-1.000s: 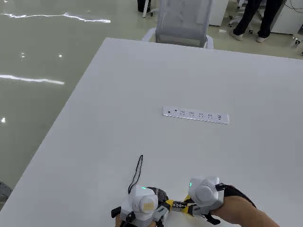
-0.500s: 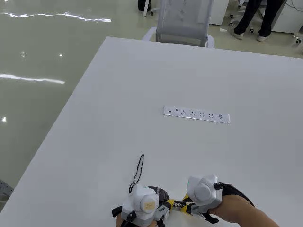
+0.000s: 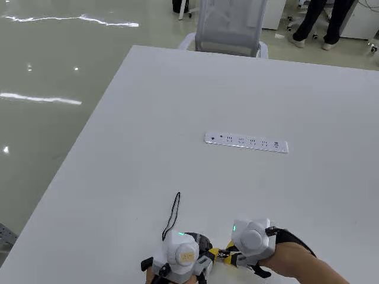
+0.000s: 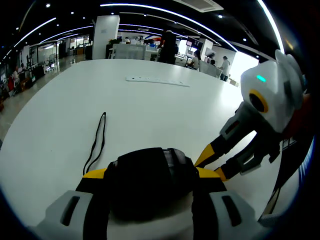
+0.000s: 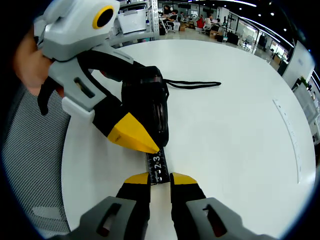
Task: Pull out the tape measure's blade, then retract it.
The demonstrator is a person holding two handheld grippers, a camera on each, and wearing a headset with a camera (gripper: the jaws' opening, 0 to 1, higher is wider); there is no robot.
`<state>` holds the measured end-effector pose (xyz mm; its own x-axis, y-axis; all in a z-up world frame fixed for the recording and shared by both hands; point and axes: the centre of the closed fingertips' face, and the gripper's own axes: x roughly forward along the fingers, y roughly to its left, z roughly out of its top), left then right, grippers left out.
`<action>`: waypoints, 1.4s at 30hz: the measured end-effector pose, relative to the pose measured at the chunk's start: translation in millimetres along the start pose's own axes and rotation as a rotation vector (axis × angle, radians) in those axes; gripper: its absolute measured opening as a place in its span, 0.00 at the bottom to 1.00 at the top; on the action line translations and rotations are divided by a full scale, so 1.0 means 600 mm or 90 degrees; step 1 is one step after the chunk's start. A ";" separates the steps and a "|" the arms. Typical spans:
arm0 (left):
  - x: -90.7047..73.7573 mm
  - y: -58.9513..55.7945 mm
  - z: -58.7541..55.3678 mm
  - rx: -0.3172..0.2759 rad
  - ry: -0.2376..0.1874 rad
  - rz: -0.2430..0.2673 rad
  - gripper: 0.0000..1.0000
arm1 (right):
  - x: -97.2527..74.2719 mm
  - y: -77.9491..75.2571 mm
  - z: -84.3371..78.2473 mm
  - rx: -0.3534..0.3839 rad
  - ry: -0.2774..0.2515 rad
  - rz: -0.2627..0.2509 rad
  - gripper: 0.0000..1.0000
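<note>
Beyond the tape measure [image 5: 146, 100] lies a power strip [image 3: 246, 142].

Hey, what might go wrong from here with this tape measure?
The right gripper pinches only the tip of the dark numbered blade; it may slip out and snap back into the black tape measure case. The left gripper clamps the rounded case by its sides, so a pull could twist it loose. The thin black cord lies slack on the white table and might snag.
</note>
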<state>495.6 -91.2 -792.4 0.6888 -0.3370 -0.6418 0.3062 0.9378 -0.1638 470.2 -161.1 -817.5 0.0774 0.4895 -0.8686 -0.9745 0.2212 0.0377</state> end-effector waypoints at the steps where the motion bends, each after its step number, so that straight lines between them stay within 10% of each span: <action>1: 0.000 0.000 0.000 0.001 0.000 0.001 0.64 | 0.000 0.000 0.001 0.001 0.001 0.000 0.14; 42: 0.000 0.002 0.001 -0.005 -0.003 -0.006 0.63 | 0.019 0.007 0.033 -0.027 -0.043 0.009 0.15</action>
<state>496.3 -90.1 -792.4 0.6889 -0.3469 -0.6365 0.3079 0.9349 -0.1763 471.4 -138.1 -817.2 0.0766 0.5486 -0.8326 -0.9835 0.1789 0.0274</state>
